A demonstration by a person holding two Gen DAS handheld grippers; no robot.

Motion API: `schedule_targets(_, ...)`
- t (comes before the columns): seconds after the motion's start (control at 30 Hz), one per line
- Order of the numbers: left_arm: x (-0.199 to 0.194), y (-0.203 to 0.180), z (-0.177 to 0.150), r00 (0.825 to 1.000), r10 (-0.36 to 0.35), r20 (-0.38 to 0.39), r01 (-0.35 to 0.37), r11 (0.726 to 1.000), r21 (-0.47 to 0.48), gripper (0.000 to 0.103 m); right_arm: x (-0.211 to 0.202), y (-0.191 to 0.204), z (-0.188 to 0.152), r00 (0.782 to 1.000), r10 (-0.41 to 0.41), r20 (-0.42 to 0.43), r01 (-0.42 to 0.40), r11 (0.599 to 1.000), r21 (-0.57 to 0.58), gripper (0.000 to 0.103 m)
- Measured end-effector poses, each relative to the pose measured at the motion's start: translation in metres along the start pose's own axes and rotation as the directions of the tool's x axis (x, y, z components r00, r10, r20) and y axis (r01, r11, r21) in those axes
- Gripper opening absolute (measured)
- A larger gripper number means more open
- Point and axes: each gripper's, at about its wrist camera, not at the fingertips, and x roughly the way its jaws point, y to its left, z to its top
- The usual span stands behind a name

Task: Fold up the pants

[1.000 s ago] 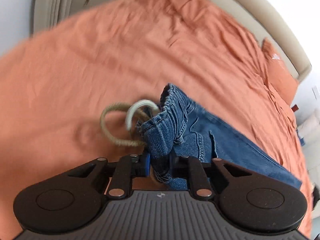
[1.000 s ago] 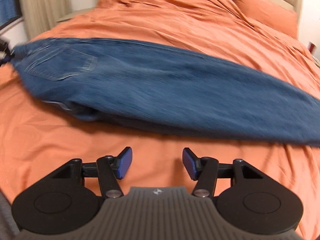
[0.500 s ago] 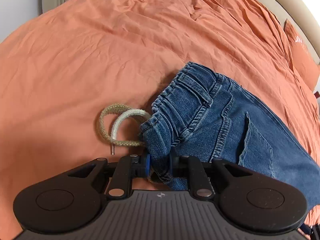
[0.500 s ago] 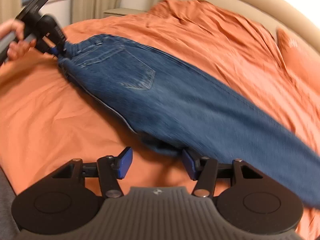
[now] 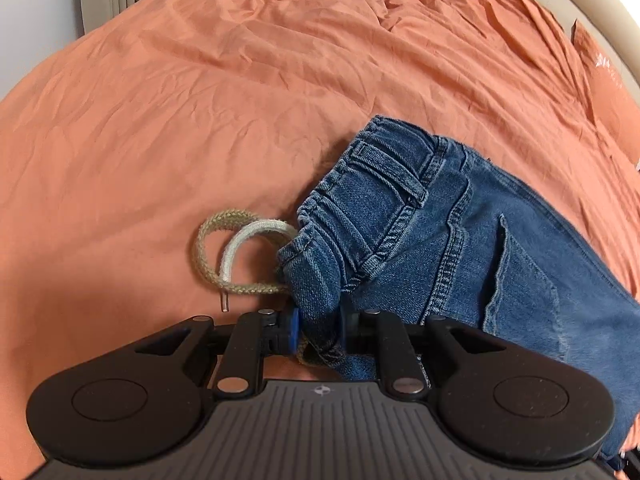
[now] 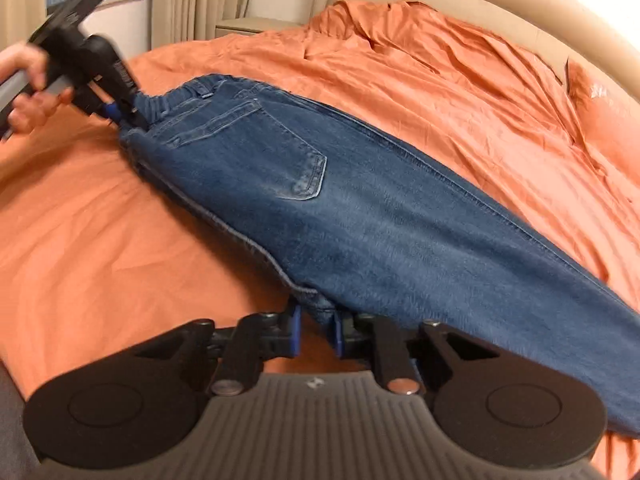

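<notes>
Blue denim pants (image 6: 360, 208) lie folded lengthwise on the orange bed, waistband to the left, legs running off to the right. My left gripper (image 5: 318, 330) is shut on a bunched corner of the waistband (image 5: 316, 280); its looped drawstring (image 5: 236, 256) lies on the sheet just left of it. The left gripper also shows in the right wrist view (image 6: 120, 114), held by a hand. My right gripper (image 6: 316, 330) has closed on the crotch edge of the pants (image 6: 320, 304) at the near side.
The orange sheet (image 5: 200, 100) is wrinkled all around. An orange pillow (image 6: 600, 108) lies at the far right by the beige headboard (image 6: 480, 8). Curtains and a window stand beyond the bed's left side.
My right gripper moved forward to the near edge of the pants and closed on it. The left gripper lowered the waistband onto the bed, still gripping it.
</notes>
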Motion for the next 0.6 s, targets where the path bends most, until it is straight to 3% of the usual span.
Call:
schedule_targets(0.27, 0.005, -0.012, -0.002, 0.997, 0.076, -0.013, -0.075, 0.995, 0.072, 0.024, 0.015, 0.000, -0.036, 0.996, 0.043, -0.079, -0.033, 0.991, 0.128, 0.004)
schedule_targets(0.43, 0.003, -0.025, 0.002, 0.987, 0.161, -0.023, -0.157, 0.980, 0.122, 0.042, 0.013, 0.001, -0.033, 0.995, 0.055, -0.084, -0.047, 0.995, 0.087, 0.004)
schedule_targets(0.6, -0.023, -0.029, 0.004, 0.986, 0.165, 0.004, -0.164, 0.979, 0.125, 0.060, 0.001, -0.009, -0.046, 0.988, 0.117, -0.102, -0.104, 0.987, 0.125, 0.000)
